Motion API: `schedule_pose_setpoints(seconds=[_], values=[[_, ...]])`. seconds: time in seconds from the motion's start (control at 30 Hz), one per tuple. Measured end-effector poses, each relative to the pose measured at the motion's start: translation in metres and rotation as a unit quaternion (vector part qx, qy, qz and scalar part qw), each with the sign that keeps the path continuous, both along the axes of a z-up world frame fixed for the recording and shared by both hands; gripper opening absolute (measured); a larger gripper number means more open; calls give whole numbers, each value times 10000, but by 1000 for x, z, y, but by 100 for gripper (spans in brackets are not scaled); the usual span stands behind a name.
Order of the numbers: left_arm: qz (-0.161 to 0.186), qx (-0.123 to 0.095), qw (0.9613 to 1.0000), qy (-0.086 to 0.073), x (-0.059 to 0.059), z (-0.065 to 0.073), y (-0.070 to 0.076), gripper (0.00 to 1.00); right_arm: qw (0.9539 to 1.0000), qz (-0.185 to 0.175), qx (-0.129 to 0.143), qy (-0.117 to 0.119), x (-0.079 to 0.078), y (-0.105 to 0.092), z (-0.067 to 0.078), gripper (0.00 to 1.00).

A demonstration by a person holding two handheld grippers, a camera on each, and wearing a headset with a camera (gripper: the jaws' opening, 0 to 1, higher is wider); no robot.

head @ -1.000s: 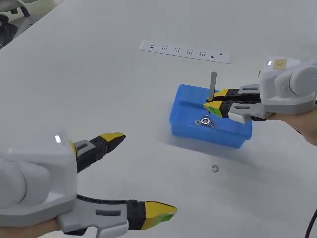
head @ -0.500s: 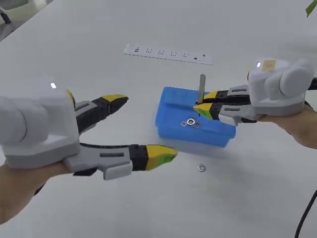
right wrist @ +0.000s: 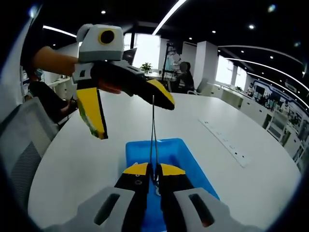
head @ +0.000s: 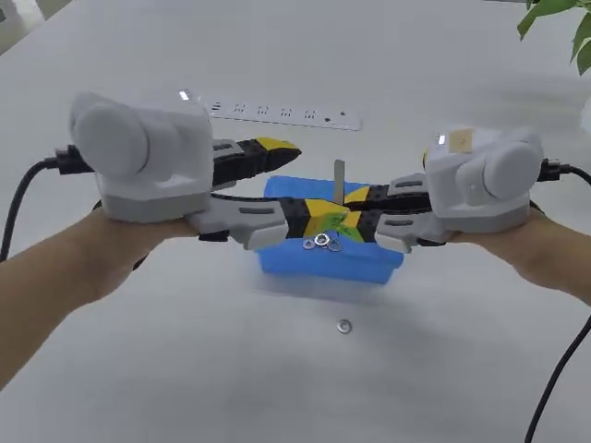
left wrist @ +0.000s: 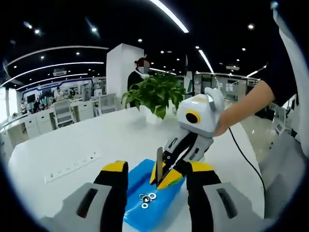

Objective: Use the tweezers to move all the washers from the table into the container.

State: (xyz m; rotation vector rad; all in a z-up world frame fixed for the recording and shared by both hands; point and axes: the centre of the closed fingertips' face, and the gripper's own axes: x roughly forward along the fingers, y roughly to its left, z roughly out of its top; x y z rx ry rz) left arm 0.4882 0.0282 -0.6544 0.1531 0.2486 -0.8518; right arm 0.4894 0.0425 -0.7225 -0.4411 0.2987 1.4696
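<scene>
Tweezers (head: 339, 180) are held tight in the right tongs (head: 355, 221), just above the blue container (head: 295, 263), so washers (head: 321, 242) can be dropped in. The left tongs (head: 309, 185) are spread wide over it. One washer (head: 344, 326) is left on the surface (head: 185, 369) before it.

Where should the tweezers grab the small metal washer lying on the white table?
Probably across one side of its ring, one tip of the thin metal tweezers in the hole, coming from above: the small metal washer lies flat on the white table.
</scene>
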Motion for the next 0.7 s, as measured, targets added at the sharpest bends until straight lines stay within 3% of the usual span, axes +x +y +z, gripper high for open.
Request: schedule_pose_setpoints(seconds=[0.13,0.2,0.33,0.47,0.53,0.6,0.63,0.7], values=[[-789,414,9960,-10,-4,-9,-16,42,9999,123,4,35,-4,-1,1,8],[-1001,244,9946,83,-7,-7,-23,39,9997,210,55,77,-8,-1,3,8],[-1189,192,9925,187,-7,-7,-24,22,9996,280,39,82,-11,-1,3,8],[-1263,113,9916,271,-9,-3,-21,13,9994,322,50,126,-13,-2,3,8],[-1340,70,9907,241,-11,1,-20,8,9991,420,23,110,-16,-1,2,8],[-1496,346,9881,113,-15,0,-18,7,9990,436,21,105,-17,0,2,8],[-1555,562,9862,-58,-15,0,-17,7,9990,450,-9,73,-18,1,2,8],[-1604,617,9851,-62,-19,0,-20,6,9989,459,-40,16,-18,2,2,9]])
